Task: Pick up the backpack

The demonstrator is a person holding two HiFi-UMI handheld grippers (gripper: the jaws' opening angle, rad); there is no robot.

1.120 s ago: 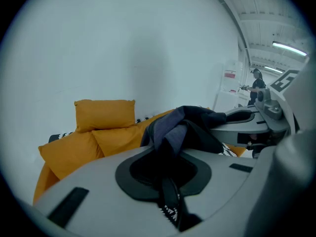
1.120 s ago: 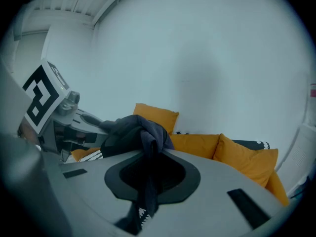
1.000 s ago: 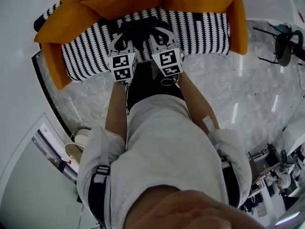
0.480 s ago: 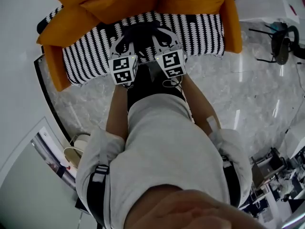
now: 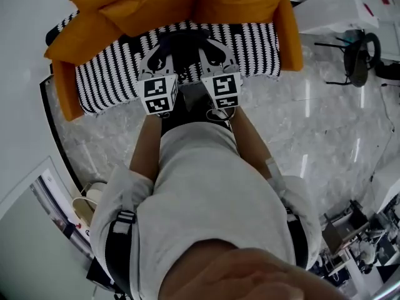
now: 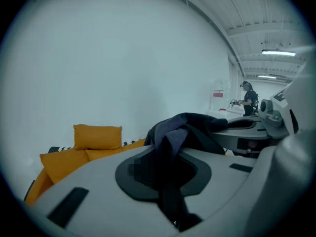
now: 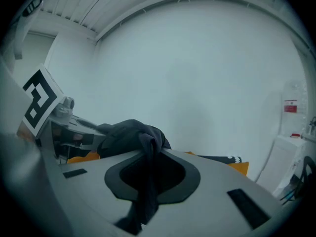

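Observation:
The black backpack (image 5: 187, 105) hangs off the sofa between my two grippers, its body dangling in front of the person's shirt. Its dark top straps (image 5: 182, 42) bunch up between the jaw ends. My left gripper (image 5: 155, 58) is shut on a dark strap (image 6: 170, 147), which runs through the closed jaws of that gripper (image 6: 168, 177) in the left gripper view. My right gripper (image 5: 215, 52) is shut on the other strap (image 7: 146, 152), which is pinched in its jaws (image 7: 145, 181) in the right gripper view. Both marker cubes sit side by side, level with each other.
An orange sofa (image 5: 62, 39) with orange cushions (image 5: 162, 2) and a black-and-white striped throw (image 5: 112, 67) stands just ahead. Marble floor (image 5: 312, 117) lies around it. A black chair (image 5: 356, 55) stands at the right; a white counter (image 5: 337, 8) stands beyond.
Both grippers have lifted together with the backpack in their jaws. It has come up off the striped throw and hangs closer to the person.

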